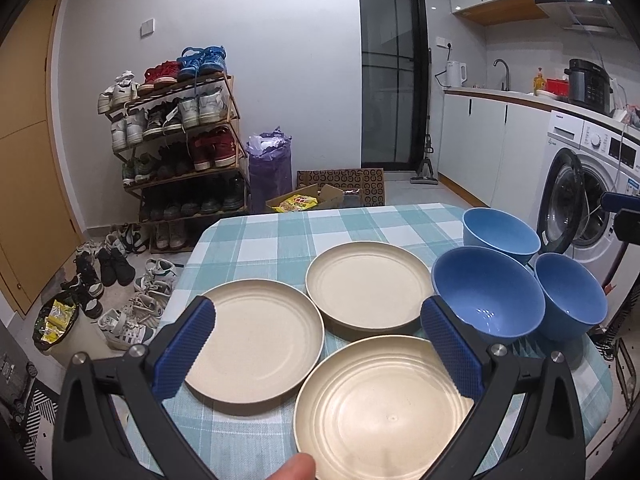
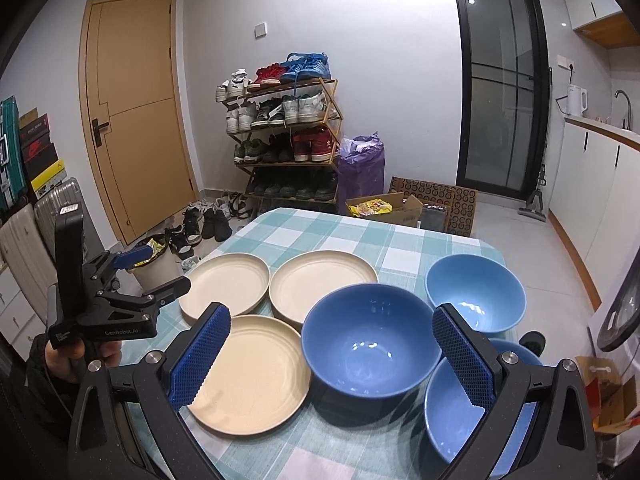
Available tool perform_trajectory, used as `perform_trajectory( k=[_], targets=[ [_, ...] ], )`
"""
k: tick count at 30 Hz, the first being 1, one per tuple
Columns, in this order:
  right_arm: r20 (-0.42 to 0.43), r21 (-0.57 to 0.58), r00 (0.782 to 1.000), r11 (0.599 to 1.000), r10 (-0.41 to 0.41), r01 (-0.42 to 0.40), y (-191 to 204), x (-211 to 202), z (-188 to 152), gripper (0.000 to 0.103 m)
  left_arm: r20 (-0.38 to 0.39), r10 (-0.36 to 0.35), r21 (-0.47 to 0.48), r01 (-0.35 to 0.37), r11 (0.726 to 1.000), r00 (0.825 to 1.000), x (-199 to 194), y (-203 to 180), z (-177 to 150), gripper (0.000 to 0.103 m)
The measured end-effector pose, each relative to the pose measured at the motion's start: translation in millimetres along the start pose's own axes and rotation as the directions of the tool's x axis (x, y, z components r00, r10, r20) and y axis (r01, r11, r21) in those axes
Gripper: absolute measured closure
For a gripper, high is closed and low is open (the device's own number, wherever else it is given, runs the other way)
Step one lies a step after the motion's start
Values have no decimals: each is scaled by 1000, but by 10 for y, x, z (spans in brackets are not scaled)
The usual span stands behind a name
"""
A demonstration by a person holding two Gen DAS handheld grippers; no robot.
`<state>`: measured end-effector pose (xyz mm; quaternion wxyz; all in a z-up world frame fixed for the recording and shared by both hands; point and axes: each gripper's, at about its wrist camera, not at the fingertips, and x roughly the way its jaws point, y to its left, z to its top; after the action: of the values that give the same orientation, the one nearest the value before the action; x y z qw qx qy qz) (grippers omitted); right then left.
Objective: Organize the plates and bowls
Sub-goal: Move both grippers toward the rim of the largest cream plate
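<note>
Nothing is gripped yet, so the sorting looks to be at its very start. On the checked tabletop [image 1: 280, 232], three cream plates fill the left and centre of the left wrist view: a left plate [image 1: 256, 340], a far plate [image 1: 368, 288] and a near plate [image 1: 380, 408] at lower centre, their rims close or slightly overlapping. To the right stand three blue bowls: a dark bowl [image 1: 488, 296], a far bowl [image 1: 500, 236] and a right bowl [image 1: 572, 296], clustered and apparently touching.

All six sit upright, openings upward; being round, none has a long axis to align.

The left hand-held gripper [image 1: 318, 316] hovers over the plates with its fingers spread wide and empty. The right hand-held gripper [image 2: 332, 340] likewise stands wide apart, framing the dark bowl in its own view.

The likely next move is stacking like with like: a finger must slide under a plate rim or pinch a bowl wall, then lift clear of its neighbours
</note>
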<state>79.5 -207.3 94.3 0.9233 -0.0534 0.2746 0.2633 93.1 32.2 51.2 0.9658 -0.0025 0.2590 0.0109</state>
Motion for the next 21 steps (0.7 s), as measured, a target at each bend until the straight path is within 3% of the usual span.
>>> perform_trajectory(
  k=[21],
  targets=[
    [-85, -26, 996, 1000, -9, 7, -175, 496, 397, 0, -92, -60, -24, 58, 998, 994, 537, 53, 212, 0]
  ],
)
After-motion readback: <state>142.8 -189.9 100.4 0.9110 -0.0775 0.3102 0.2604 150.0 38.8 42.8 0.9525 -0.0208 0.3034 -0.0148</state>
